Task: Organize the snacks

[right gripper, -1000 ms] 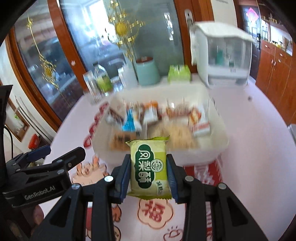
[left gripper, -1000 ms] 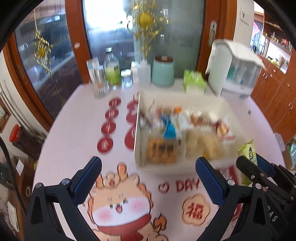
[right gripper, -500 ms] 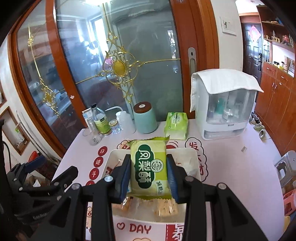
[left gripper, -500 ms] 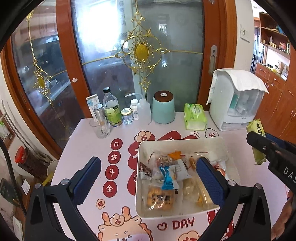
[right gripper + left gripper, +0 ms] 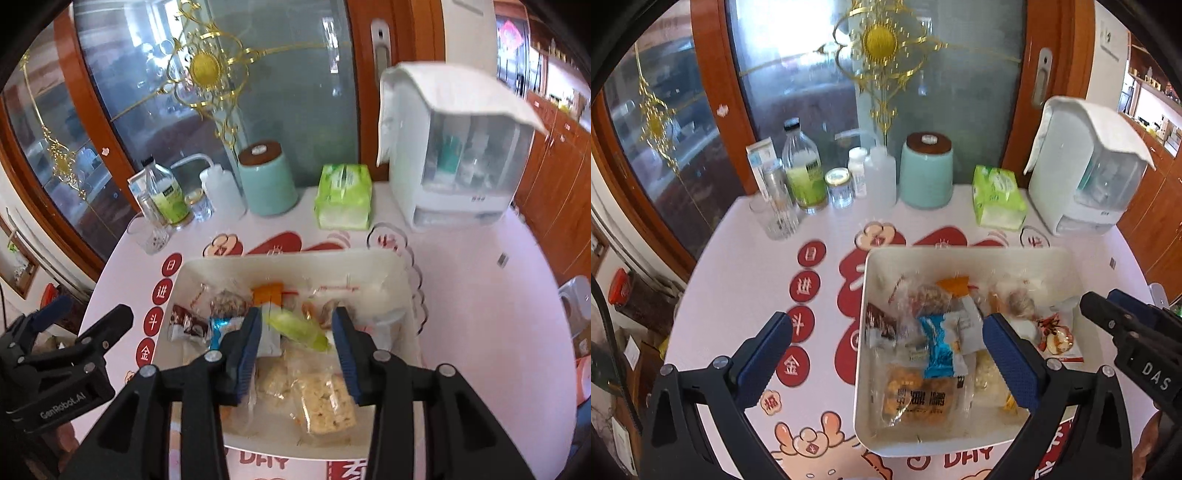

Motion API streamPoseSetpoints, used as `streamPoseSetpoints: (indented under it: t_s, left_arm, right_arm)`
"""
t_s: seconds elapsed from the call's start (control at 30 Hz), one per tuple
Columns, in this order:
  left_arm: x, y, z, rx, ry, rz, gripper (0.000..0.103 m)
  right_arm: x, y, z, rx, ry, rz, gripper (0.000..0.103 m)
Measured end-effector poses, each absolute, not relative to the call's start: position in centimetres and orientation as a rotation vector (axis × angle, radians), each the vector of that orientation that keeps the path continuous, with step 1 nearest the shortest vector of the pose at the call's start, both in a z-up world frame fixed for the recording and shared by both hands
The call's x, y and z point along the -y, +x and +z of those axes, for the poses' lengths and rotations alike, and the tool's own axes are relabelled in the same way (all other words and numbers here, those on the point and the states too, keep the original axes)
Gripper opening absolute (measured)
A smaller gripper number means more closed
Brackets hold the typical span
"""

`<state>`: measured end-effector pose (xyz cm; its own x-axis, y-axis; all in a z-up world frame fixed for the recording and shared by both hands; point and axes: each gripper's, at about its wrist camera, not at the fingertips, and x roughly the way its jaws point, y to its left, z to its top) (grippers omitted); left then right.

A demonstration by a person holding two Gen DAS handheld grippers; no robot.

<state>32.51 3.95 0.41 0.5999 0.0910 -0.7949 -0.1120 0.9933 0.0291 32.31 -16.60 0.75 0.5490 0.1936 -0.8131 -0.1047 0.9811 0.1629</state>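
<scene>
A white bin (image 5: 295, 256) of wrapped snacks sits on the pink table. My right gripper (image 5: 297, 317) hangs over the middle of the bin and its jaws are opening. The green snack packet (image 5: 299, 326) lies tilted and blurred between the blue pads, touching neither, just above the other snacks. My left gripper (image 5: 886, 325) stands wide open with nothing in it, one finger over the table left of the bin (image 5: 960, 251), the other over its contents. In the left wrist view the right gripper (image 5: 1108, 306) shows at the bin's right side.
Along the table's back edge stand a teal canister (image 5: 925, 171), a green tissue pack (image 5: 997, 195), a white cabinet-like box (image 5: 1086, 173), bottles (image 5: 805, 173) and a glass (image 5: 779, 218). A glass door rises behind them. Bare tablecloth lies left and right of the bin.
The right gripper's pads have spread and the green packet has left them, tipping down over the bin. Both grippers have moved in over the bin.
</scene>
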Motion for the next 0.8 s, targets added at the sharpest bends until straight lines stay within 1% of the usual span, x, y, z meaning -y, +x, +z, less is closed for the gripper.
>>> streamPoseSetpoints:
  t_s: [0.13, 0.53, 0.8]
  left_arm:
    - [-4.4, 32.2, -0.4, -0.938, -0.026, 0.130, 0.102]
    - [-4.0, 29.8, 0.5, -0.935, -0.031, 0.096, 0.102]
    - [-2.5, 25.1, -0.2, -0.953, -0.046, 0.081, 0.102]
  right_arm:
    - [16.6, 32.2, 0.0, -0.987, 0.110, 0.165, 0.052]
    - [16.3, 30.2, 0.1, -0.993, 0.106, 0.176, 0.052]
    - [17.4, 25.9, -0.7, -1.005, 0.113, 0.190, 0.052]
